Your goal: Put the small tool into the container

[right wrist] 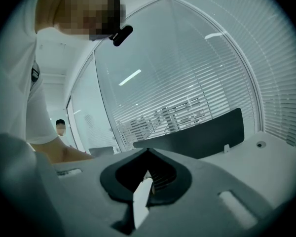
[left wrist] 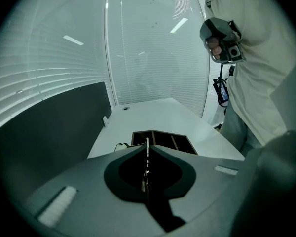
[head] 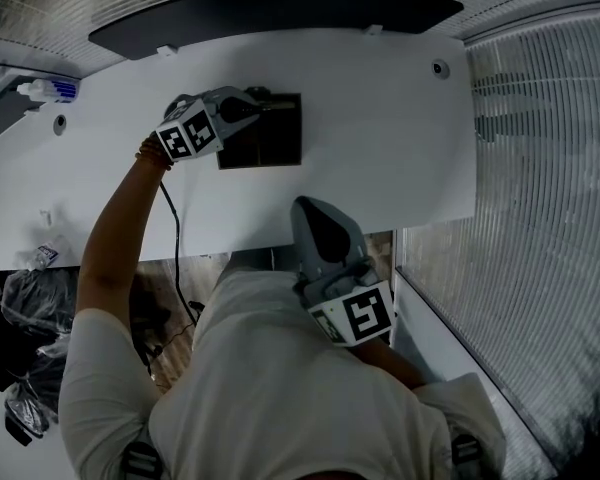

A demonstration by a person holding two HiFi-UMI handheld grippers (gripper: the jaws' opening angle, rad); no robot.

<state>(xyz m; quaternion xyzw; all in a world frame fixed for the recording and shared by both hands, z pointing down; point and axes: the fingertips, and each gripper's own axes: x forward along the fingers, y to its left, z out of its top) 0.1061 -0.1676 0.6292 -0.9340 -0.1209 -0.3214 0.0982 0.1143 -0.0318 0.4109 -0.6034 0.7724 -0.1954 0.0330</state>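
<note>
Desk (head: 380, 118) holds one dark container (head: 280, 140); left hand-held gripper (head: 252, 104) pinches one small tool (left wrist: 147, 145), right hand-held gripper (head: 310, 210) closed

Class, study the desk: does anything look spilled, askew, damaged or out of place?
Nothing stands out. The compartmented container sits flat and intact on the white table, and no spill shows around it.

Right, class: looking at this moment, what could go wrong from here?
The small tool is only a thin sliver in the left gripper's shut jaws; it could slip or twist. The container has narrow compartments with dividers, so on release it might land on a divider or the table.
</note>
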